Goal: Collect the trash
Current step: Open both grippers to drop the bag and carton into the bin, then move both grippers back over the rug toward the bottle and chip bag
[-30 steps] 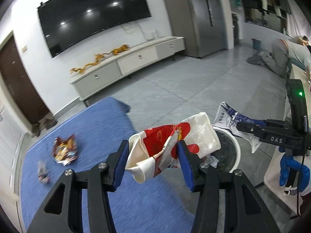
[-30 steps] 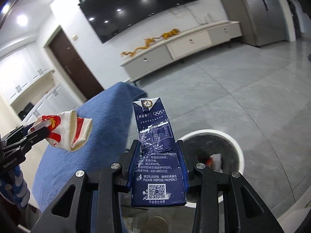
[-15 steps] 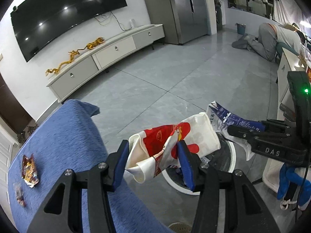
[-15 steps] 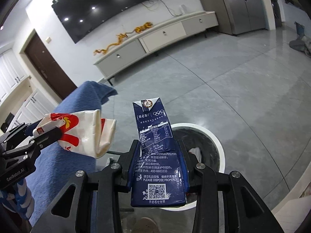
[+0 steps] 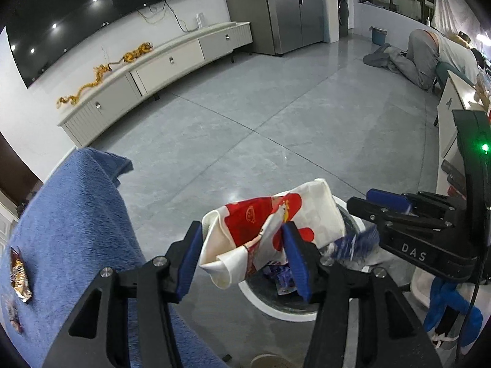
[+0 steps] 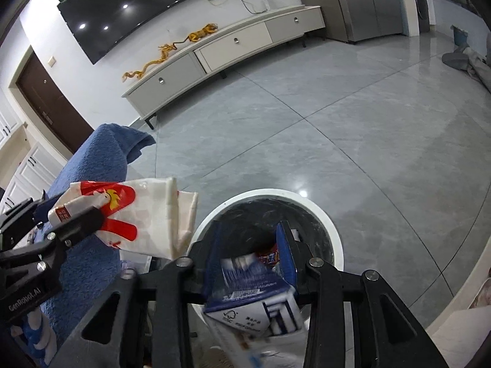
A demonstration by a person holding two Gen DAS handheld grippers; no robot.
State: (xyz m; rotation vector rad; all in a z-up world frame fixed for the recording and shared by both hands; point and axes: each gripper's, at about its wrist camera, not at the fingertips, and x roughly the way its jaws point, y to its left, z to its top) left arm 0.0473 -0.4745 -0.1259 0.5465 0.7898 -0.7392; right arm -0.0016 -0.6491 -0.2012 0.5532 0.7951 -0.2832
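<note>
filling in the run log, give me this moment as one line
left claw just opening, paper bag between pads | right claw over bin, milk carton blurred between pads, grip unclear

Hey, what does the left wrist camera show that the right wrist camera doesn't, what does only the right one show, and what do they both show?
Only the left wrist view: snack wrappers lying on the blue cloth, and a kneeling person at the far right.

Only the right wrist view: a red wrapper inside the bin, and a wall switch.

Both: the bin, the blue cloth, the red-and-white bag, the blurred blue carton over the bin, the wall TV and the golden dragon ornament on the cabinet.
</note>
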